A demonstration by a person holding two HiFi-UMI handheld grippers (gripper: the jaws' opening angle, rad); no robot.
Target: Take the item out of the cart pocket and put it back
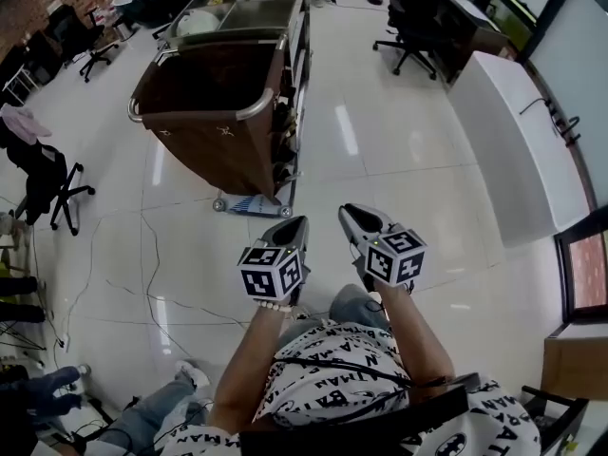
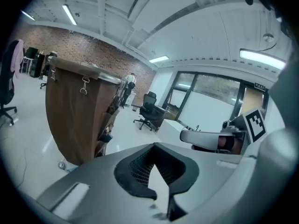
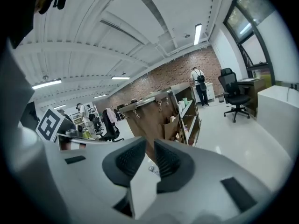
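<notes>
1. The left tongs [image 2: 154, 145] are pressed together at the tips and carry nothing. Their dark pads have a fine mesh texture and sit in a smooth grey shell.
2. The right tongs [image 3: 148, 143] stand at a narrow slit with nothing between them. They have the same ribbed dark pads and rounded grey body.
3. Each gripper bears one of the cubes [image 1: 271, 272] with black-and-white square markers. Both hang over the glossy, pale tiled floor [image 1: 380, 141], well apart from the cart [image 1: 275, 112].
4. The cart has a deep brown fabric bag [image 1: 204, 112] clipped to a curved metal rim [image 1: 256, 107], and open shelves [image 3: 189, 115] along its side.
5. The cart pocket [image 3: 172, 127] is a brown pouch on that side with pale things poking out. We judge the item to be in there, but it is too small to tell which one it is.
6. We judge the task not yet begun. Reaching the cart, drawing the item out and putting it back are all left to do.
</notes>
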